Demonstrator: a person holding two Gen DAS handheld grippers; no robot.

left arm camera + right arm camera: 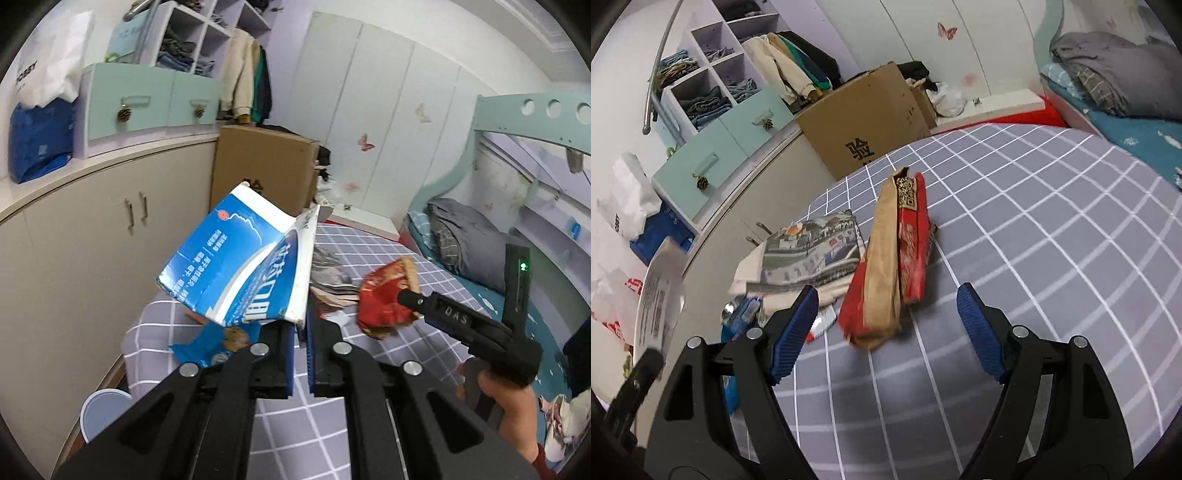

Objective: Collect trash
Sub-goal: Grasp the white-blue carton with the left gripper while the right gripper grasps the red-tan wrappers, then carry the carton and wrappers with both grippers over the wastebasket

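Observation:
My left gripper point(301, 325) is shut on the bottom edge of a flattened blue-and-white carton point(236, 258), held tilted above the grey checked tablecloth point(295, 424). In the right wrist view the carton's white printed back point(661, 288) shows at the far left. A crumpled red-and-brown packet point(908, 236) lies on the cloth. My right gripper point(886, 295) is open, its blue pads point(798, 317) standing either side of the packet's near end without touching it. From the left wrist view, one right finger point(443, 314) reaches the red packet point(384, 299).
A grey printed flat box point(812, 247) lies left of the packet, and a blue biscuit wrapper point(218, 343) lies under the carton. A big cardboard box point(864, 122) stands behind the table, cabinets point(92, 240) to the left, a bed point(480, 251) to the right.

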